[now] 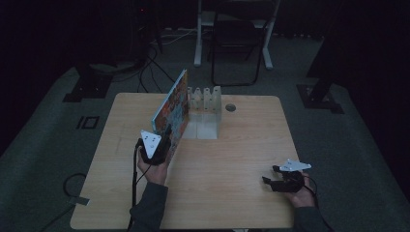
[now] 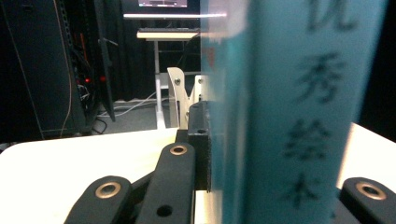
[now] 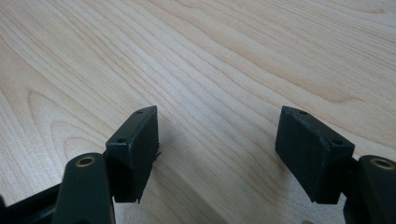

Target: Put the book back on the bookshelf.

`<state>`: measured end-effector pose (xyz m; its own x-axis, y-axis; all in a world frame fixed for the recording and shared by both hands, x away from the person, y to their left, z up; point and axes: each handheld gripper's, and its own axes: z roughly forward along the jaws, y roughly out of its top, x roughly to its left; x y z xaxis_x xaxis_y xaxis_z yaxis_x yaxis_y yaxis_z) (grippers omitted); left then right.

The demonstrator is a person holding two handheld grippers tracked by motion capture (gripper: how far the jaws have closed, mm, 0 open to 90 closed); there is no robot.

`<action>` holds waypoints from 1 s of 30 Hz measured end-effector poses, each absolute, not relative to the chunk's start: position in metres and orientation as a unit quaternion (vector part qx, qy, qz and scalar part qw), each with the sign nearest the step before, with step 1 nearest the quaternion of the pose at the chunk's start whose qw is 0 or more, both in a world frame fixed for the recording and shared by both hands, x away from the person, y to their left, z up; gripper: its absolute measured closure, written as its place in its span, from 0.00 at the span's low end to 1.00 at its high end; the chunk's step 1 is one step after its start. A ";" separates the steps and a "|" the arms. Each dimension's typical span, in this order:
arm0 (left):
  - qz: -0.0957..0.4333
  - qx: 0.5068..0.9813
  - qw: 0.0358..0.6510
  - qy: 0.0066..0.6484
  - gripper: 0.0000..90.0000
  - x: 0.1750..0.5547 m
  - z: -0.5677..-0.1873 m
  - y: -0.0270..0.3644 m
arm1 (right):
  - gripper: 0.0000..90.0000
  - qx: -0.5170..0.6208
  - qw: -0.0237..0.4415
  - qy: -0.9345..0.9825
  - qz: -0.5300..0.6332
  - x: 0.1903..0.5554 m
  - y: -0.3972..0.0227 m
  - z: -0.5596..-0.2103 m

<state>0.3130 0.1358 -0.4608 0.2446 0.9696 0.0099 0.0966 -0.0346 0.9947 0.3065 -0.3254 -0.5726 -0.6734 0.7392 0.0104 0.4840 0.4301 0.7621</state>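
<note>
**Book Held Upright at the Rack, Right Side Idle**

The left hand-held gripper (image 1: 164, 140) has its jaws closed on the near edge of a book (image 1: 173, 110), clamping it through its thickness. In the left gripper view the teal spine (image 2: 299, 116) with dark printed characters stands straight up between the jaws, one black pad (image 2: 200, 144) pressed flat against the cover. The book stands on its lower edge on the wooden counter (image 1: 232, 159), its colourful cover facing right and leaning slightly left at the top.

Just beside the book's far end stands a white slotted rack (image 1: 205, 108), its dividers upright and its slots apparently empty — the book's far end looks close to the rack's left side, though whether they touch cannot be told from the high view. Judged from this, the book is being held on edge so that it can slide between the dividers; a grip on the near end leaves the far end free to enter.

The right hand-held gripper (image 1: 279, 175) rests low at the counter's right front, well apart from book and rack. Its jaws stand apart with nothing between them — bare wood grain shows through the gap in the right gripper view (image 3: 217, 154). It appears parked, available to steady the rack if needed.
</note>
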 end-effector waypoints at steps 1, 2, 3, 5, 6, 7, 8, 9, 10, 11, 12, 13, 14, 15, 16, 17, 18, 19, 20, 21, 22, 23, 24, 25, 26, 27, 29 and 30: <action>0.415 0.588 0.526 0.454 0.90 0.313 -0.461 0.136 | 0.33 0.369 0.165 0.829 0.386 0.307 -0.325 -0.573; 0.415 0.586 0.527 0.455 0.90 0.314 -0.461 0.135 | 0.33 0.369 0.165 0.829 0.386 0.306 -0.325 -0.573; 0.414 0.586 0.527 0.456 0.90 0.315 -0.461 0.135 | 0.33 0.369 0.165 0.829 0.386 0.307 -0.325 -0.573; 0.418 0.585 0.524 0.457 0.90 0.316 -0.461 0.133 | 0.33 0.369 0.165 0.829 0.386 0.307 -0.325 -0.573; 0.418 0.585 0.525 0.456 0.90 0.317 -0.462 0.133 | 0.33 0.369 0.165 0.829 0.386 0.307 -0.325 -0.573; 0.419 0.584 0.524 0.457 0.90 0.318 -0.462 0.132 | 0.33 0.369 0.165 0.829 0.386 0.307 -0.325 -0.573; 0.420 0.584 0.523 0.458 0.90 0.318 -0.462 0.132 | 0.33 0.369 0.165 0.829 0.386 0.307 -0.326 -0.573; 0.420 0.583 0.523 0.459 0.90 0.319 -0.462 0.131 | 0.33 0.369 0.165 0.829 0.386 0.307 -0.326 -0.573; 0.420 0.583 0.522 0.459 0.90 0.319 -0.463 0.131 | 0.33 0.369 0.165 0.829 0.386 0.307 -0.326 -0.573; 0.421 0.582 0.522 0.459 0.90 0.320 -0.463 0.131 | 0.33 0.369 0.165 0.829 0.386 0.307 -0.326 -0.573; 0.422 0.583 0.521 0.459 0.90 0.321 -0.464 0.131 | 0.33 0.369 0.165 0.829 0.386 0.307 -0.325 -0.573; 0.422 0.583 0.520 0.459 0.90 0.321 -0.464 0.130 | 0.33 0.369 0.165 0.829 0.386 0.306 -0.325 -0.573; 0.424 0.584 0.519 0.459 0.90 0.321 -0.465 0.130 | 0.33 0.369 0.165 0.829 0.386 0.306 -0.325 -0.573; 0.425 0.583 0.518 0.460 0.90 0.321 -0.465 0.129 | 0.33 0.368 0.165 0.829 0.386 0.307 -0.325 -0.573; 0.426 0.582 0.517 0.460 0.90 0.322 -0.466 0.129 | 0.33 0.368 0.165 0.829 0.386 0.307 -0.325 -0.573; 0.427 0.581 0.518 0.461 0.90 0.322 -0.466 0.128 | 0.33 0.369 0.164 0.829 0.386 0.307 -0.326 -0.573; 0.428 0.579 0.518 0.461 0.90 0.322 -0.467 0.128 | 0.33 0.369 0.164 0.829 0.386 0.307 -0.326 -0.573; 0.428 0.579 0.518 0.462 0.90 0.323 -0.467 0.128 | 0.33 0.368 0.164 0.830 0.386 0.307 -0.326 -0.573; 0.428 0.579 0.517 0.463 0.90 0.323 -0.467 0.128 | 0.33 0.368 0.164 0.829 0.387 0.307 -0.326 -0.573; 0.429 0.579 0.516 0.462 0.90 0.324 -0.468 0.128 | 0.33 0.368 0.163 0.830 0.387 0.307 -0.326 -0.573; 0.429 0.579 0.516 0.464 0.90 0.324 -0.468 0.128 | 0.33 0.368 0.163 0.830 0.387 0.307 -0.326 -0.573; 0.429 0.579 0.515 0.464 0.90 0.325 -0.469 0.127 | 0.33 0.368 0.163 0.830 0.387 0.307 -0.326 -0.573; 0.430 0.580 0.513 0.465 0.90 0.325 -0.469 0.127 | 0.33 0.368 0.164 0.830 0.387 0.307 -0.326 -0.573; 0.430 0.578 0.513 0.467 0.90 0.326 -0.470 0.127 | 0.33 0.368 0.164 0.830 0.387 0.307 -0.326 -0.573; 0.430 0.576 0.513 0.469 0.90 0.326 -0.471 0.127 | 0.33 0.368 0.164 0.830 0.386 0.307 -0.326 -0.573; 0.431 0.575 0.513 0.470 0.90 0.326 -0.472 0.127 | 0.33 0.368 0.165 0.830 0.386 0.307 -0.326 -0.573; 0.433 0.574 0.512 0.469 0.90 0.327 -0.472 0.127 | 0.33 0.368 0.163 0.830 0.387 0.307 -0.326 -0.573; 0.434 0.574 0.512 0.469 0.90 0.327 -0.473 0.127 | 0.33 0.368 0.163 0.830 0.387 0.307 -0.326 -0.573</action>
